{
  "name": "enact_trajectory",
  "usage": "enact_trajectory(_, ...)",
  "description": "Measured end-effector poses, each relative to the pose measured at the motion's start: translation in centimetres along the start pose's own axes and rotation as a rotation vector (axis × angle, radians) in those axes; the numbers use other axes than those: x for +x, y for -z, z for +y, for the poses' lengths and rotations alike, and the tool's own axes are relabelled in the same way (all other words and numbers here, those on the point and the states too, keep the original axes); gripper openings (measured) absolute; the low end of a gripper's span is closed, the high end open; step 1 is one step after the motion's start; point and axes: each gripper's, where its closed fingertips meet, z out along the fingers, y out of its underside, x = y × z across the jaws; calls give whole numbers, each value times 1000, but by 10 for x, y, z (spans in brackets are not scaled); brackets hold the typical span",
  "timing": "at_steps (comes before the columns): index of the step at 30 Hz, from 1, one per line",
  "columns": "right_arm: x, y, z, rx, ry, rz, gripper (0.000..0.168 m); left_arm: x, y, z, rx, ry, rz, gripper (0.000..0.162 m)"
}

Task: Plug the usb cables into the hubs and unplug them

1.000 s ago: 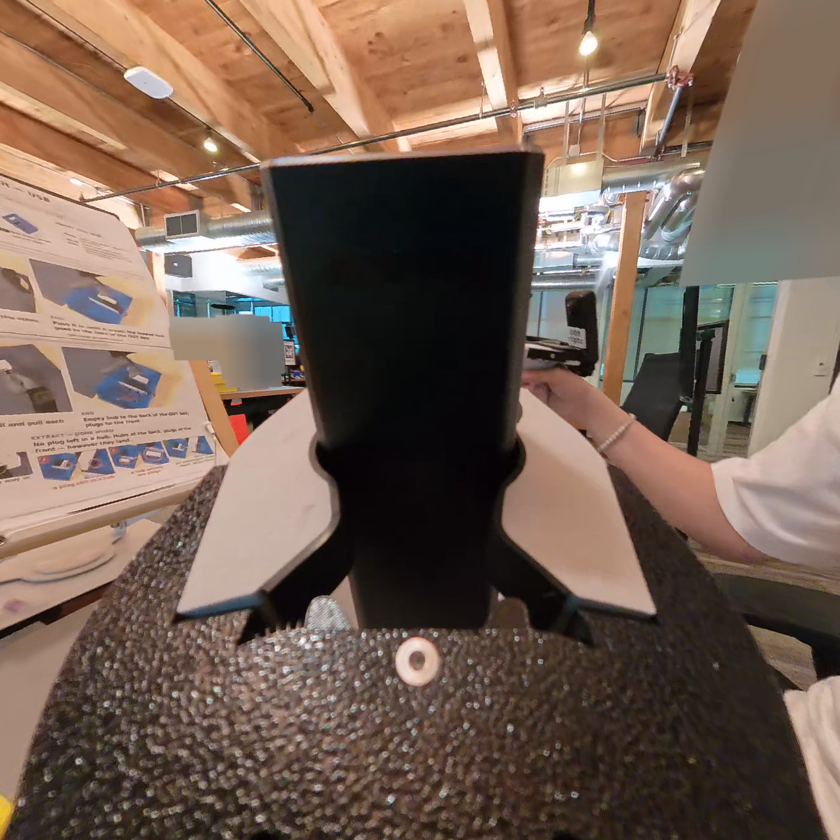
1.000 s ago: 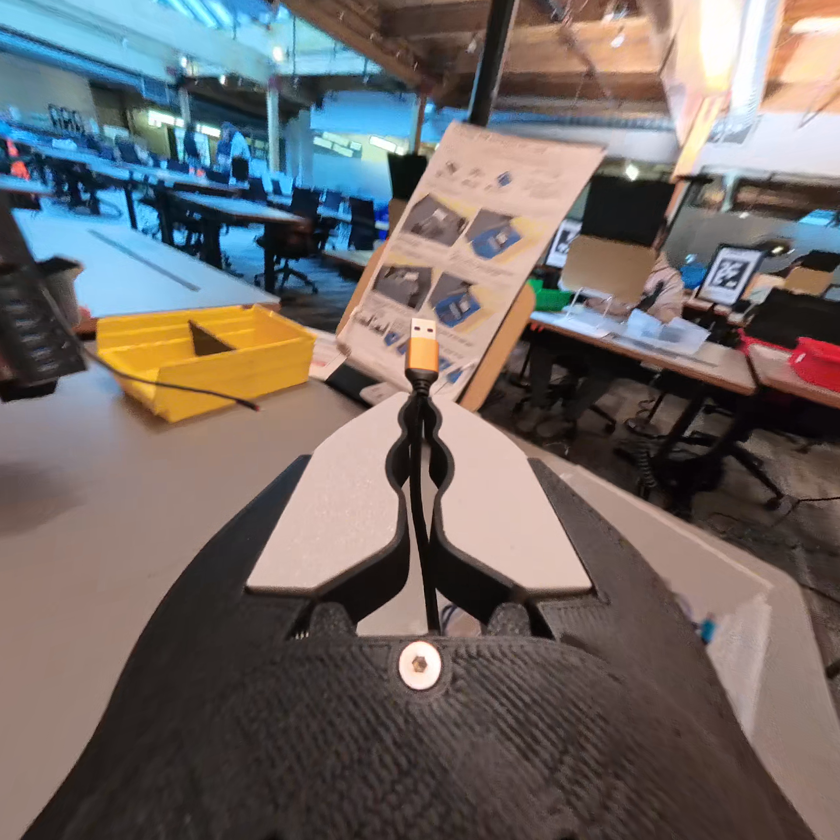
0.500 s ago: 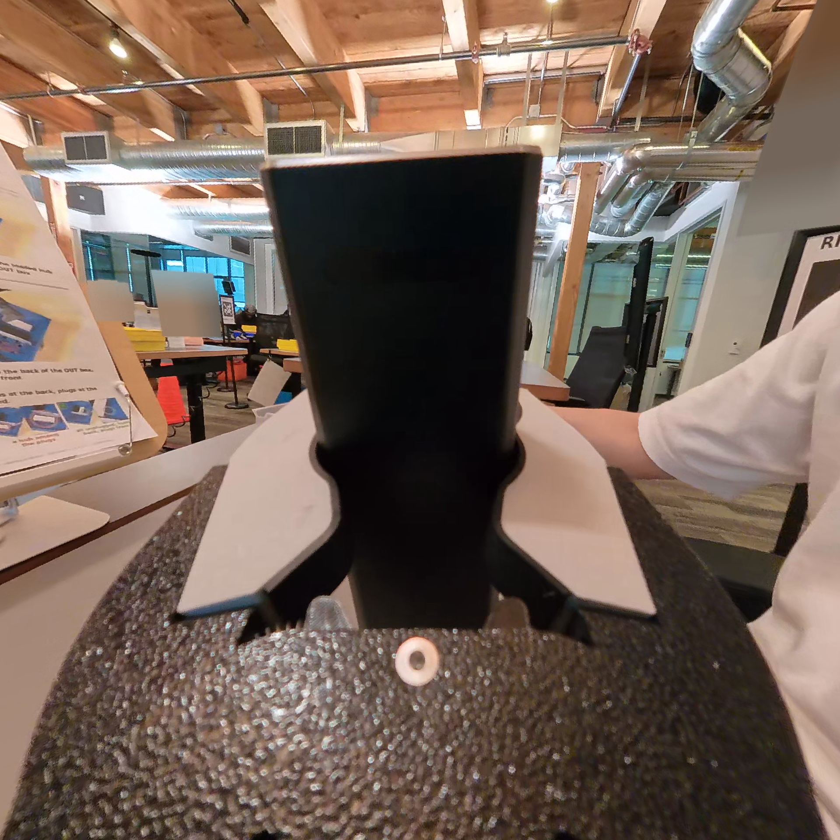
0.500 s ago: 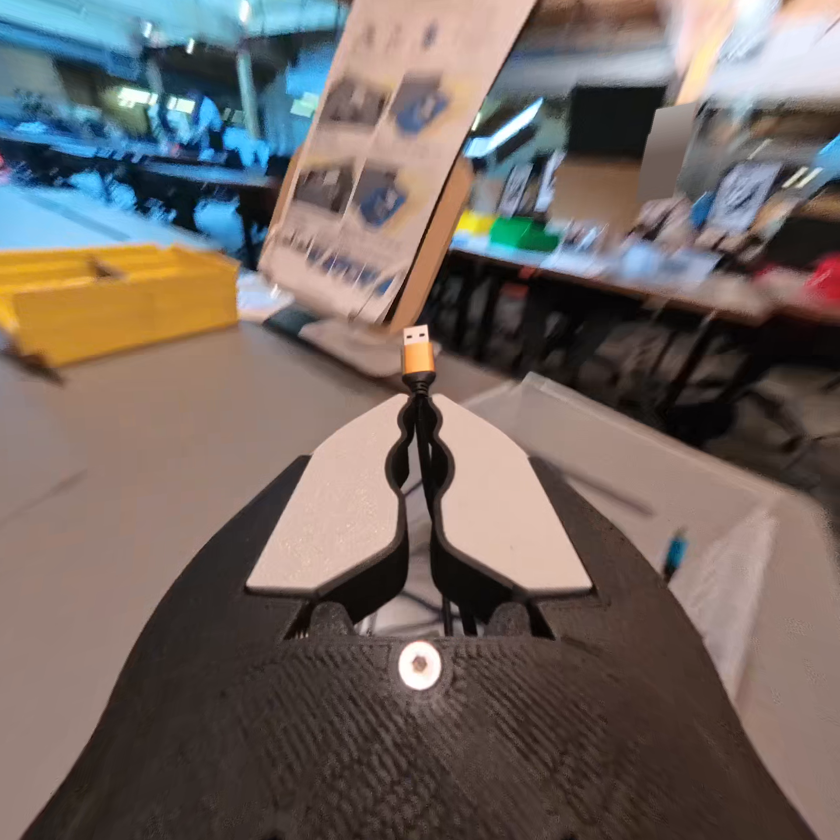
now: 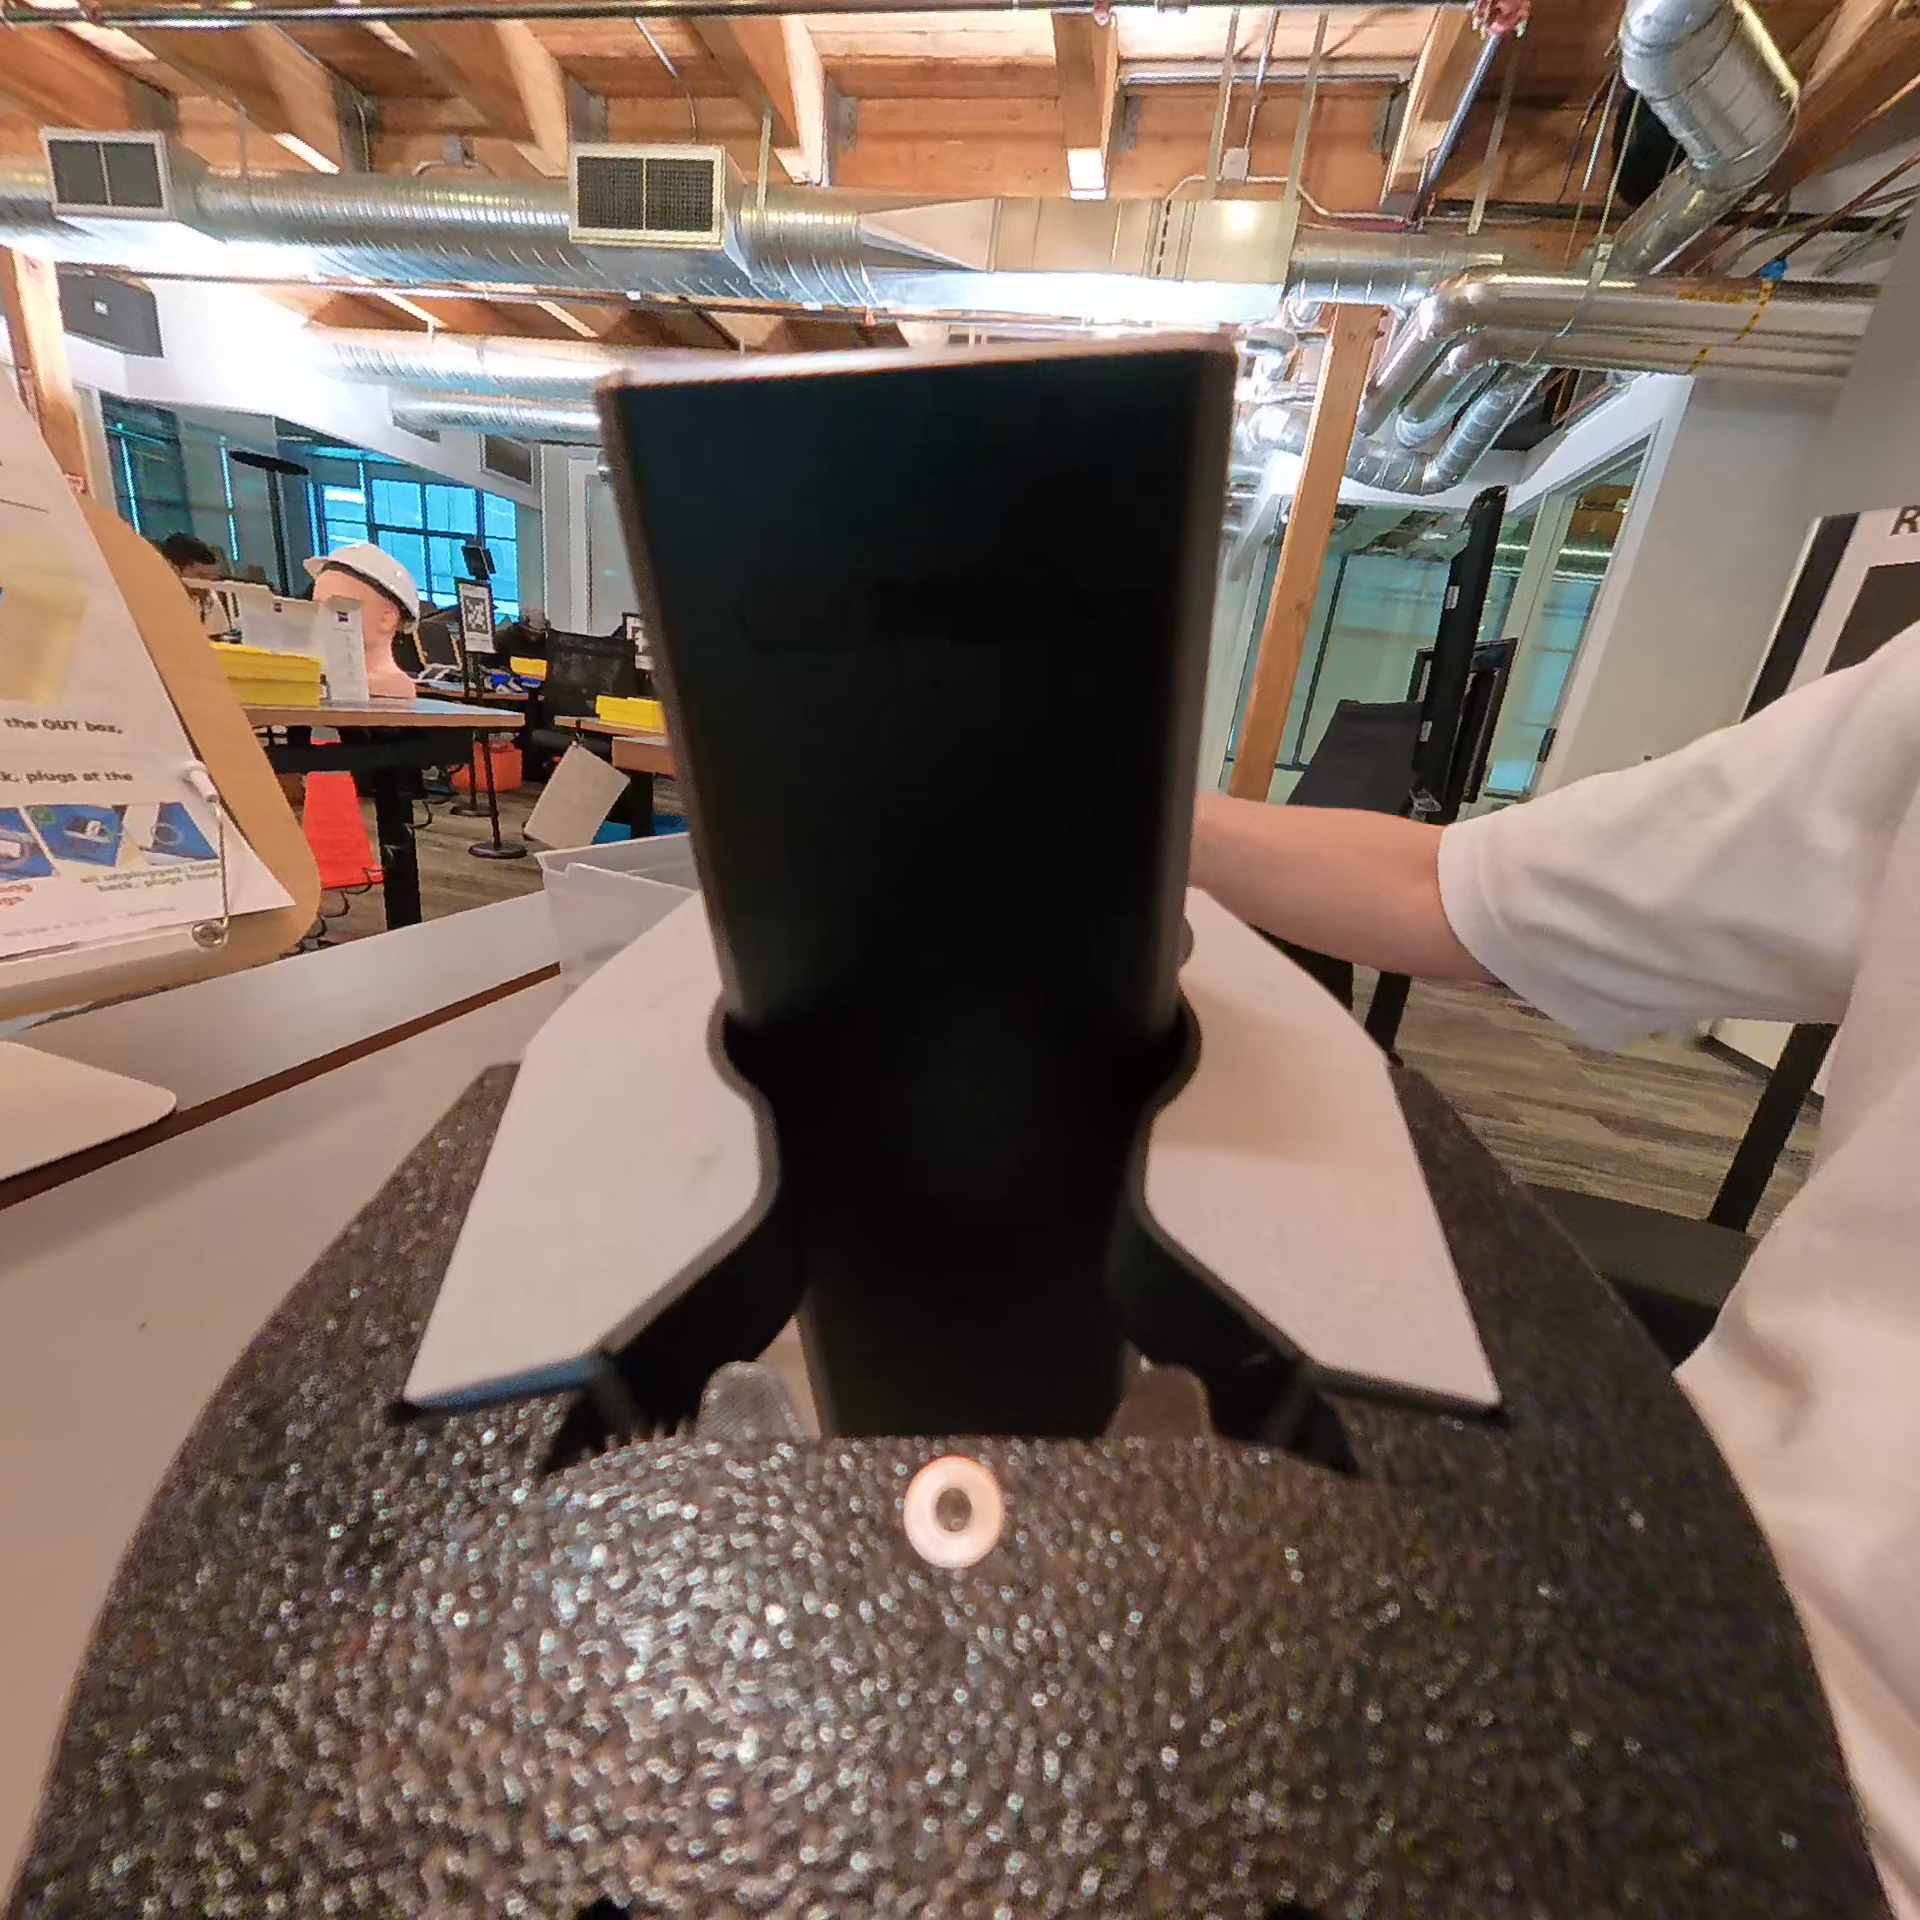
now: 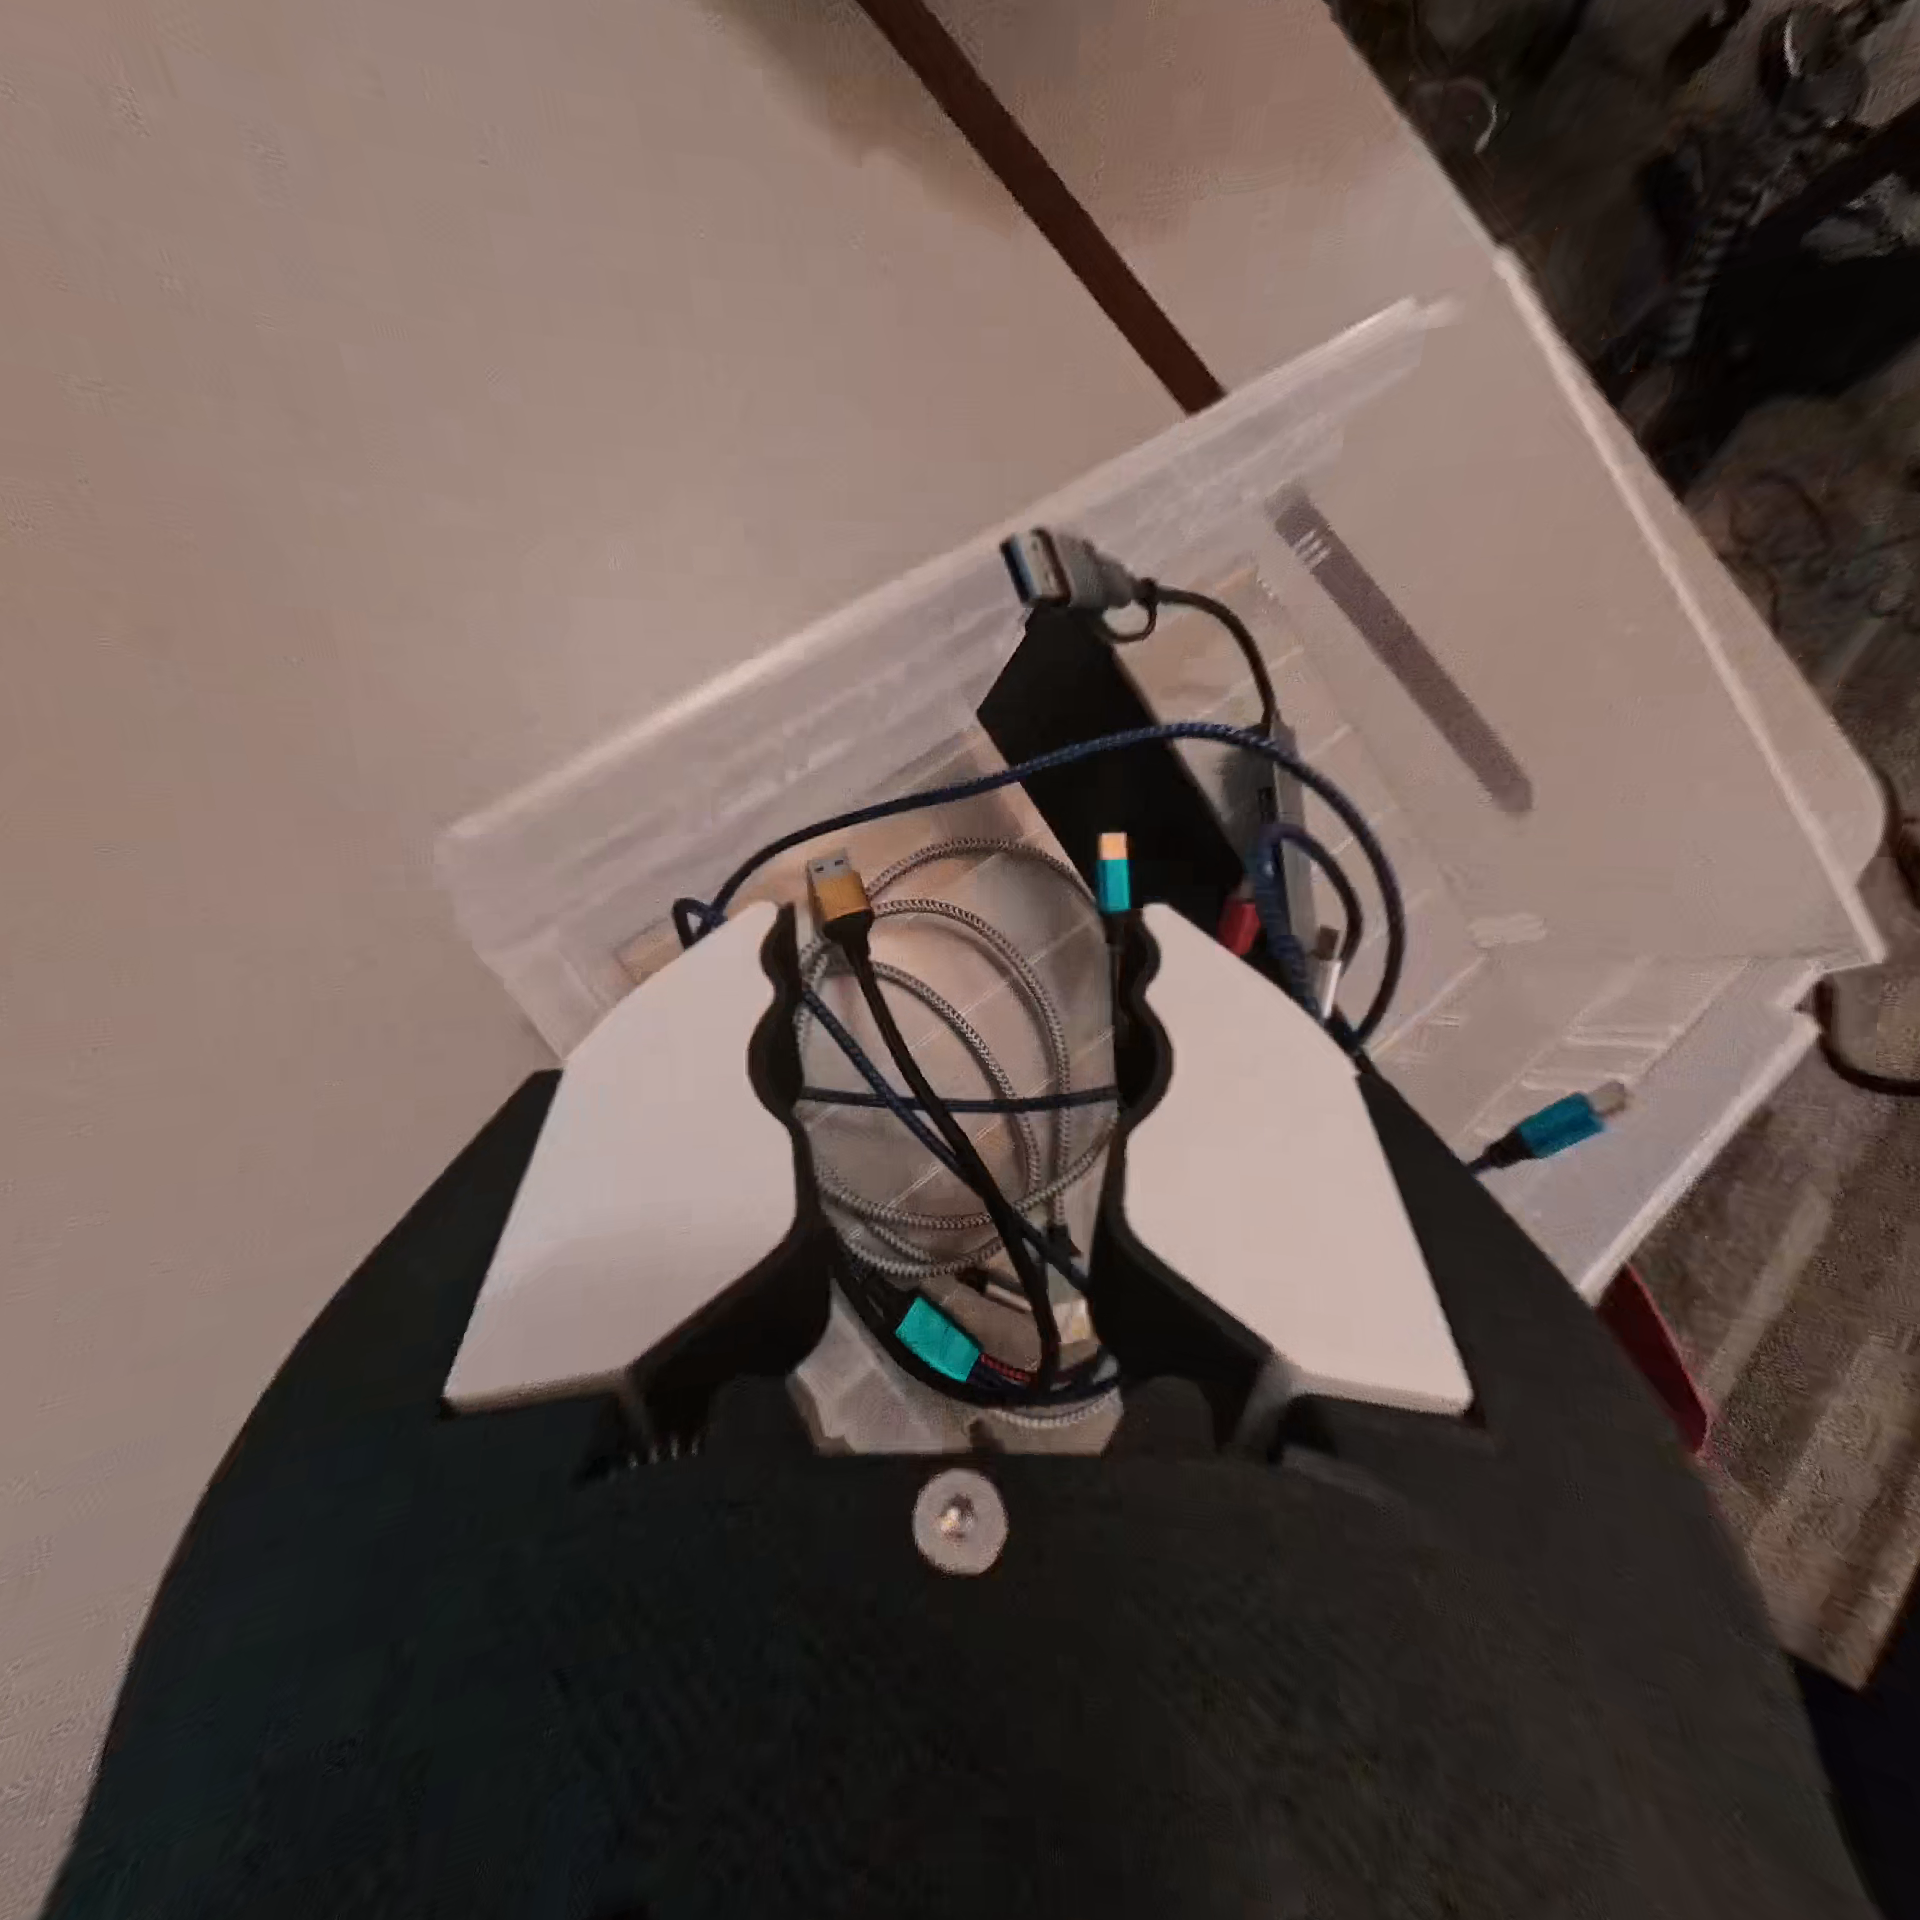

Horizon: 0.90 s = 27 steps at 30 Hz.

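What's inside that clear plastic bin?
The bin holds tangled cables: orange plug, teal plugs, a black hub. The gripper covers its near end.

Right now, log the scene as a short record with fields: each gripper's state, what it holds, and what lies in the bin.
left gripper: shut on the black hub, which stands upright between its fingers
right gripper: open, holding nothing, pointing down over the clear bin
orange-plug cable: loose in the bin, its black cord running between the open fingers
bin contents: a tangle of braided cables, teal plugs, a second black hub
bin position: on the pale table, at its edge
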Motion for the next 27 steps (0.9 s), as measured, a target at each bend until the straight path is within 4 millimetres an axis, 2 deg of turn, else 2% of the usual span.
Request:
enact_trajectory(2, -2, 22, -22, 89, -40, -1, 68, -1, 0, 2, -9, 4, -1, 71)
enact_trajectory(3, -12, 36, -38, 172, -72, -21, 71, -1, -1, 3, -7, 7, 4, 71)
enact_trajectory(5, -51, 59, -76, 372, -98, -110, 72, 2, -3, 4, 2, 17, 25, 71)
enact_trajectory(7, -112, 75, -107, 520, -65, -239, 73, 5, -7, 8, 5, 24, 46, 71)
enact_trajectory(10, -211, 93, -148, 721, -23, -388, 55, 11, -15, 17, -10, 13, 76, 71)
enact_trajectory(12, -267, 96, -166, 809, -17, -479, 50, 16, -21, 24, -30, 5, 94, 71)
enact_trajectory(14, -310, 89, -172, 824, 23, -559, 49, 24, -28, 32, -63, -15, 121, 71)
enact_trajectory(16, -332, 79, -174, 812, 63, -579, 46, 33, -33, 41, -107, -54, 152, 71)
enact_trajectory(19, -350, 76, -169, 820, 115, -665, 28, 44, -41, 52, -170, -103, 184, 71)
enact_trajectory(22, -355, 70, -160, 793, 122, -678, 24, 53, -48, 56, -185, -132, 210, 71)
enact_trajectory(27, -362, 81, -154, 860, 110, -729, 10, 59, -53, 60, -175, -124, 235, 71)
